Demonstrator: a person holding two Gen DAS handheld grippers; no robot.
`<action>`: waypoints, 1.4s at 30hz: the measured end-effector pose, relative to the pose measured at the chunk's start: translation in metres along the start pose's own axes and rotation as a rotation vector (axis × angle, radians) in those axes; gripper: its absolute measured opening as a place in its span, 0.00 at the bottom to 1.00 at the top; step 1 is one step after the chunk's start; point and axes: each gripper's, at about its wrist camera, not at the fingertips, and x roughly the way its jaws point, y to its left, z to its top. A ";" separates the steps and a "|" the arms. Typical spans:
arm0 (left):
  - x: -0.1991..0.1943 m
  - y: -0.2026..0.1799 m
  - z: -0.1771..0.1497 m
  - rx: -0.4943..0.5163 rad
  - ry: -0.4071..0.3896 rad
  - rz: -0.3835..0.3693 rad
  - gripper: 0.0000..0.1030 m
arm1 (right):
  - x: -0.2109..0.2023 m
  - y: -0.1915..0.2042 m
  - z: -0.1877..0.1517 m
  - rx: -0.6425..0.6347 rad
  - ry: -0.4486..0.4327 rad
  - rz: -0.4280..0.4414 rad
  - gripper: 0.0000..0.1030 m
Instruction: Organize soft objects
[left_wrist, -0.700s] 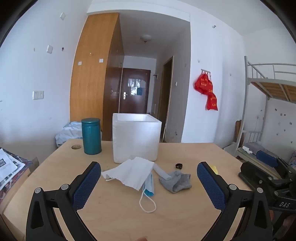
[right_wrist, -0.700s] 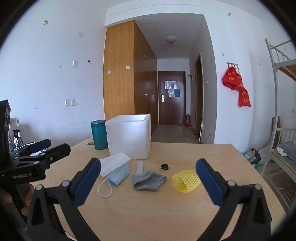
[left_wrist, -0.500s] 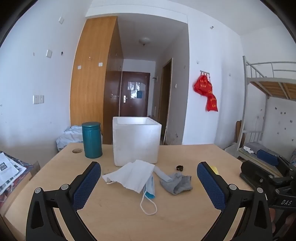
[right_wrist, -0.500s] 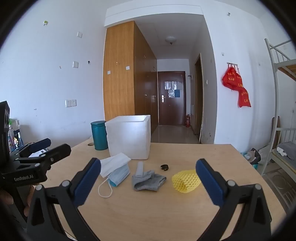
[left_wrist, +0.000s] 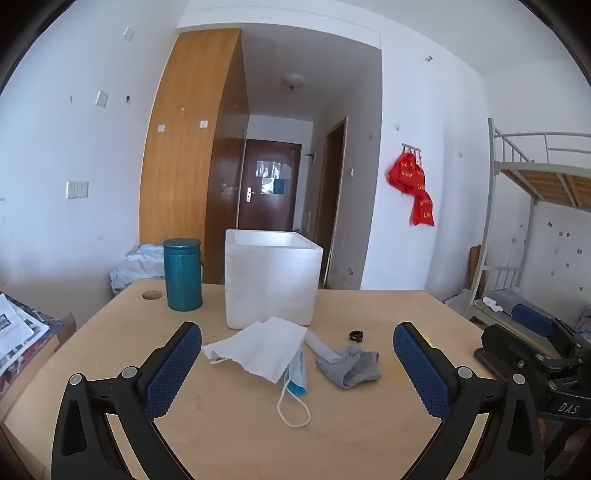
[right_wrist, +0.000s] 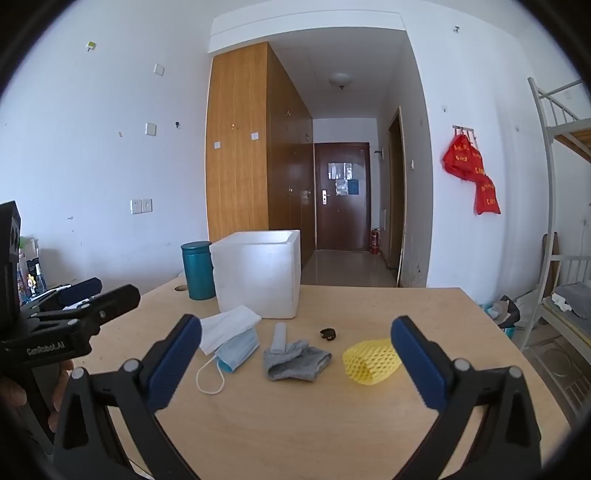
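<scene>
Both your grippers are hanging over the near edge of the wooden table (right_wrist: 295, 424), tipped a bit downward, and both are spread as wide as they go with nothing between the pads. Your left gripper (left_wrist: 297, 363) has the white mask (left_wrist: 258, 350) dead ahead between its fingers, lying partly on top of the blue mask (left_wrist: 297, 376), whose ear loop trails back toward you. Just right of those, still inside the finger span, is the grey sock (left_wrist: 351, 365).

From your right gripper (right_wrist: 295, 354), the grey sock (right_wrist: 295, 360) sits straight ahead in the middle, the yellow foam net (right_wrist: 369, 362) is just inside the right finger, and the two masks are close to the left finger, blue mask (right_wrist: 238, 349) peeking out under the white mask (right_wrist: 227, 328). A small black thing (right_wrist: 328, 334) lies a little past the sock; too small to tell what it is.

Farther out, behind the masks, stands the white foam box (right_wrist: 258, 277), open on top, with a teal canister (right_wrist: 197, 271) beside it on the left.
</scene>
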 end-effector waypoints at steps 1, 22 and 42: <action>0.001 0.002 0.000 -0.003 0.000 -0.002 1.00 | 0.000 0.000 0.000 0.000 0.001 0.001 1.00; 0.003 0.003 0.000 -0.008 0.016 0.008 1.00 | -0.005 -0.006 0.005 0.001 0.003 -0.013 1.00; 0.007 0.002 0.003 -0.010 0.035 0.013 1.00 | -0.001 -0.006 0.005 -0.006 0.012 -0.017 1.00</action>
